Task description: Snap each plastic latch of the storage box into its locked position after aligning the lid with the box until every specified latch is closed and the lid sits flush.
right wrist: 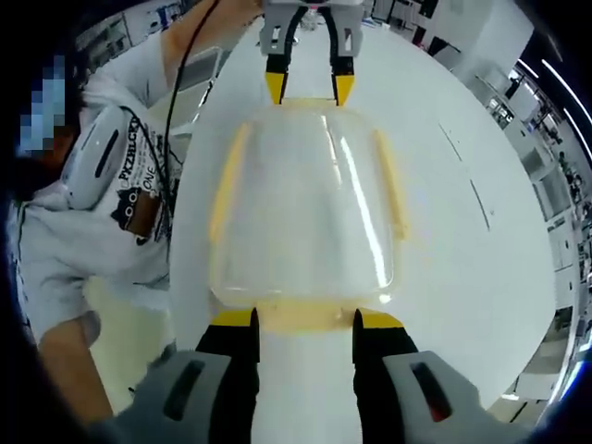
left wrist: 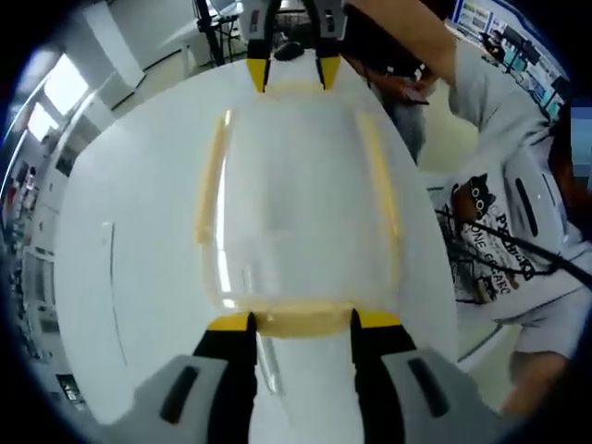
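The clear storage box (left wrist: 301, 213) sat on the white table (left wrist: 129, 277), with the left claw (left wrist: 303, 321) and right claw (right wrist: 305, 319) each spread open against opposite yellow end latches (left wrist: 305, 319).

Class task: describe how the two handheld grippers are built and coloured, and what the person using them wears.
Each gripper, left and right, has black jaws with yellow tips on a grey body. The person wears a light grey T-shirt with a black cartoon print and lettering.

Bright, even overhead light (glare streaks on lid (right wrist: 314, 208)), fisheye-warped edges.
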